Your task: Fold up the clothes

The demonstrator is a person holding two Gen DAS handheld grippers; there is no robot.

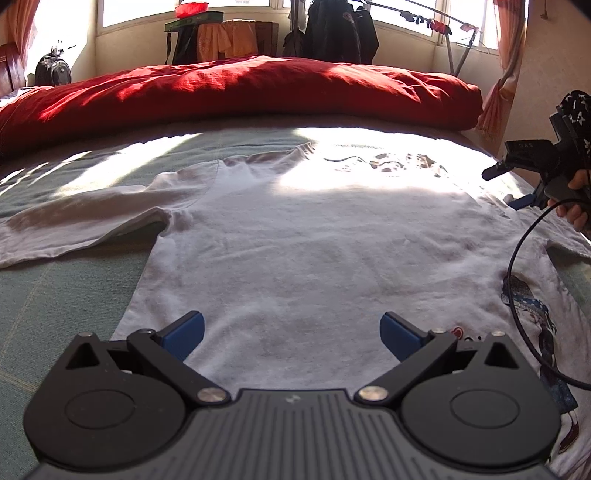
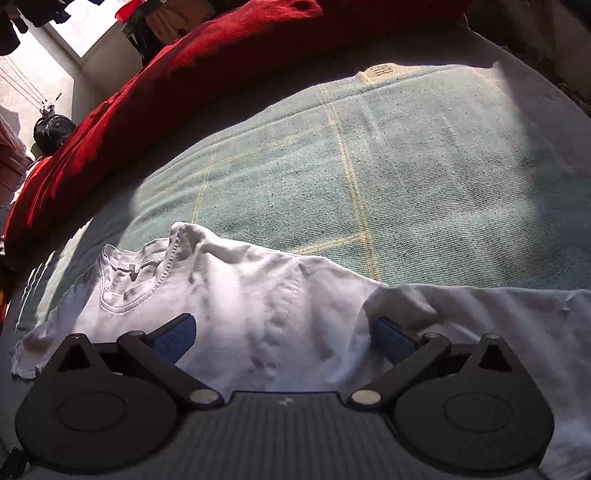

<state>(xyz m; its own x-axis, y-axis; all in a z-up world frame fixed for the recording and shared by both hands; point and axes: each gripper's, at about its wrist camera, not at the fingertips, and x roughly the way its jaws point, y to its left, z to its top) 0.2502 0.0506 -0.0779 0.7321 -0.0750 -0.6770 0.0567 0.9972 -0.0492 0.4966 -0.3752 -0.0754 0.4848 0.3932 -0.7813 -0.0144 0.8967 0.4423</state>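
Observation:
A white T-shirt [image 1: 295,240] lies spread flat on the bed, one sleeve stretched out to the left. My left gripper [image 1: 291,332] hovers open over the shirt's near edge, with nothing between its blue pads. In the left wrist view the right gripper [image 1: 511,186] shows at the far right, held in a hand above the shirt's edge. In the right wrist view my right gripper [image 2: 284,332] stands open just above the shirt [image 2: 258,295] by the shoulder, the collar [image 2: 147,273] to its left. A fold of cloth covers part of its right pad [image 2: 391,338].
A green checked bedsheet [image 2: 406,177] covers the mattress beyond the shirt. A rolled red quilt [image 1: 240,92] lies along the far side. Clothes hang by the windows [image 1: 340,29]. A black cable [image 1: 517,302] loops from the right gripper over the shirt.

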